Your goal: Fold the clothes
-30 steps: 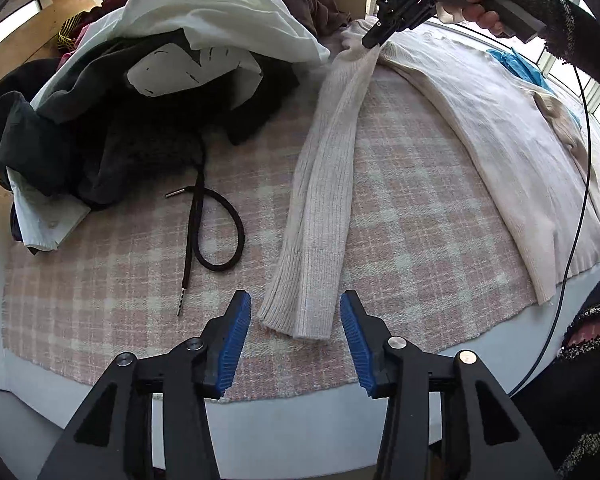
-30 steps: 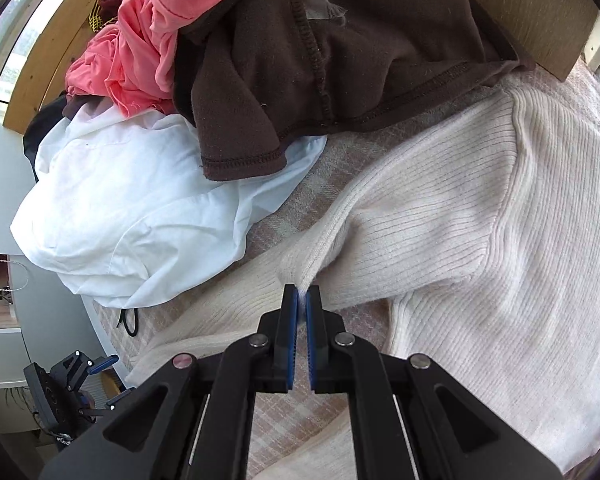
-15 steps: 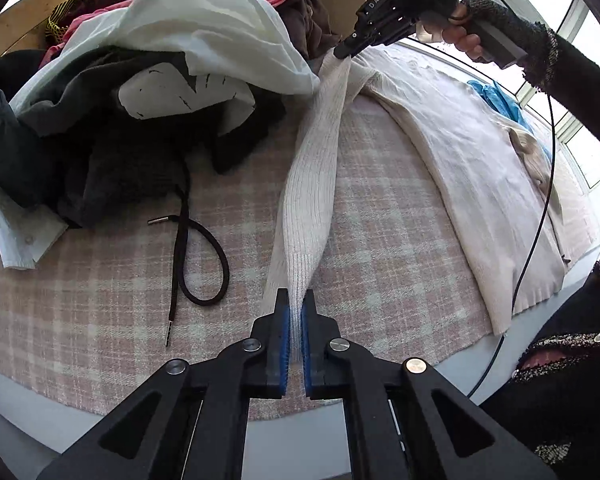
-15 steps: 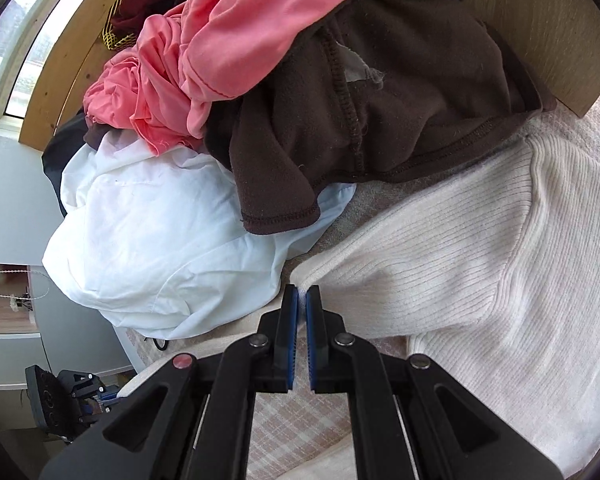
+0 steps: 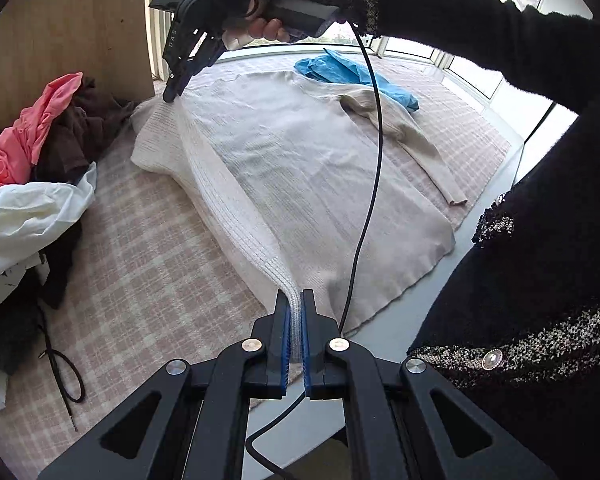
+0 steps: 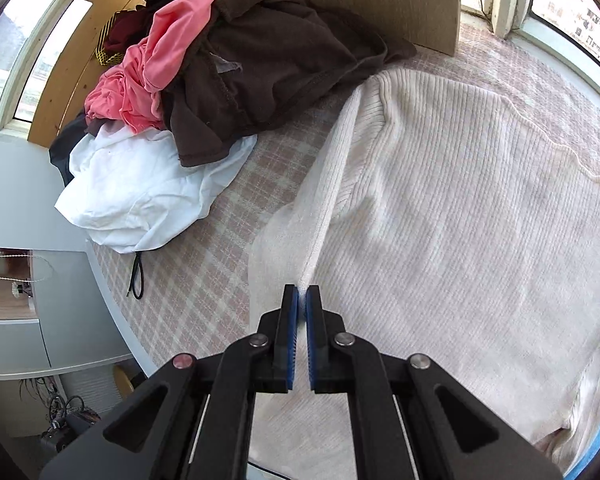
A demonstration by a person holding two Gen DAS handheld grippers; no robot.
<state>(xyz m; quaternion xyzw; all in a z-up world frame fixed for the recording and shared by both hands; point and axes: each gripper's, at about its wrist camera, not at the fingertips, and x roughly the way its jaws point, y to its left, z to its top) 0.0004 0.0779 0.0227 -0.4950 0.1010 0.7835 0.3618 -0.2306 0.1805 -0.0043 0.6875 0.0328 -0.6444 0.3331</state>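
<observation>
The surface, covered with a pink checked cloth, carries all items. The cream ribbed sweater lies spread flat across its middle and right portion. One sleeve is folded over the sweater body and stretched taut between the two tools. A pile of unfolded clothes (pink, brown, white and dark garments) lies just beside the sweater's shoulder. A blue garment lies at the far edge, touching the sweater. A black drawstring lies loose near the pile.

The left tool is clamped narrow on the sleeve cuff near the front edge of the surface. The right tool is closed on a raised ridge of sleeve fabric, apparently near the shoulder; the exact point is hard to tell.
</observation>
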